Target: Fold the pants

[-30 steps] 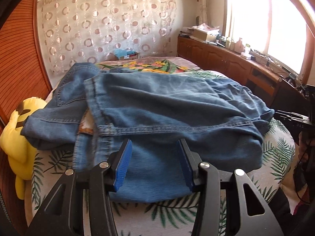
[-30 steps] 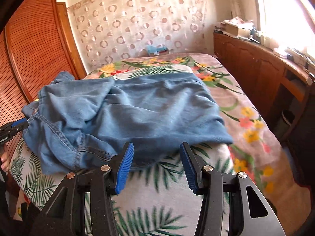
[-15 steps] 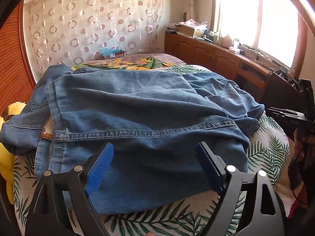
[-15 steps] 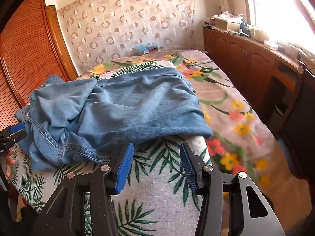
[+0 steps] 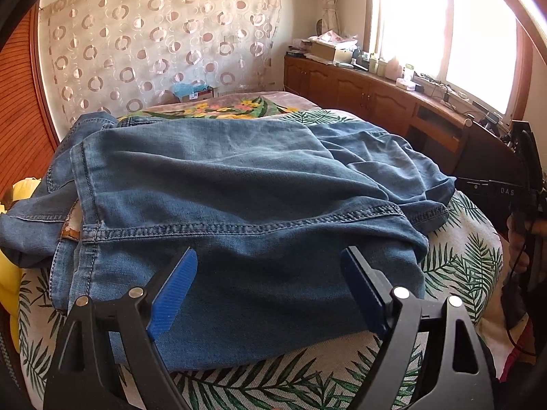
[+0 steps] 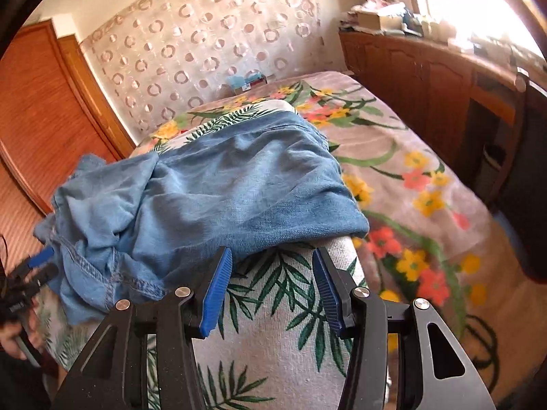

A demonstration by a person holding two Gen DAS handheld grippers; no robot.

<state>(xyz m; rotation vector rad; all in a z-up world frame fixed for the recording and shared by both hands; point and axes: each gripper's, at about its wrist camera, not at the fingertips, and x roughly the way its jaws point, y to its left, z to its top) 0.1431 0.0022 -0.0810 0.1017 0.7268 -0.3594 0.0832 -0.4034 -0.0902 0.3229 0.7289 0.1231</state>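
Blue jeans [image 5: 239, 177] lie folded in a thick heap on a leaf-print cover [image 5: 454, 259] on the bed. My left gripper [image 5: 268, 253] hangs over the near folded edge with its jaws wide open, and the blue pads touch no denim. In the right wrist view the jeans [image 6: 239, 184] lie to the upper left. My right gripper [image 6: 270, 251] is open over the bare leaf-print cover [image 6: 273, 341], just short of the folded edge, with nothing between its fingers. Each gripper shows at the edge of the other's view: the right gripper [image 5: 506, 191], the left gripper [image 6: 37, 263].
A yellow plush toy [image 5: 10, 273] sits at the bed's left side. Wooden cabinets [image 5: 376, 92] under the window run along the right. A slatted wooden wardrobe [image 6: 41, 102] stands at the left. The floral bedspread [image 6: 410, 171] drops off to the floor on the right.
The left jaws have spread much wider over the jeans' near edge. The right gripper has slid right, off the jeans and onto the leaf-print cover, and its view has tilted.
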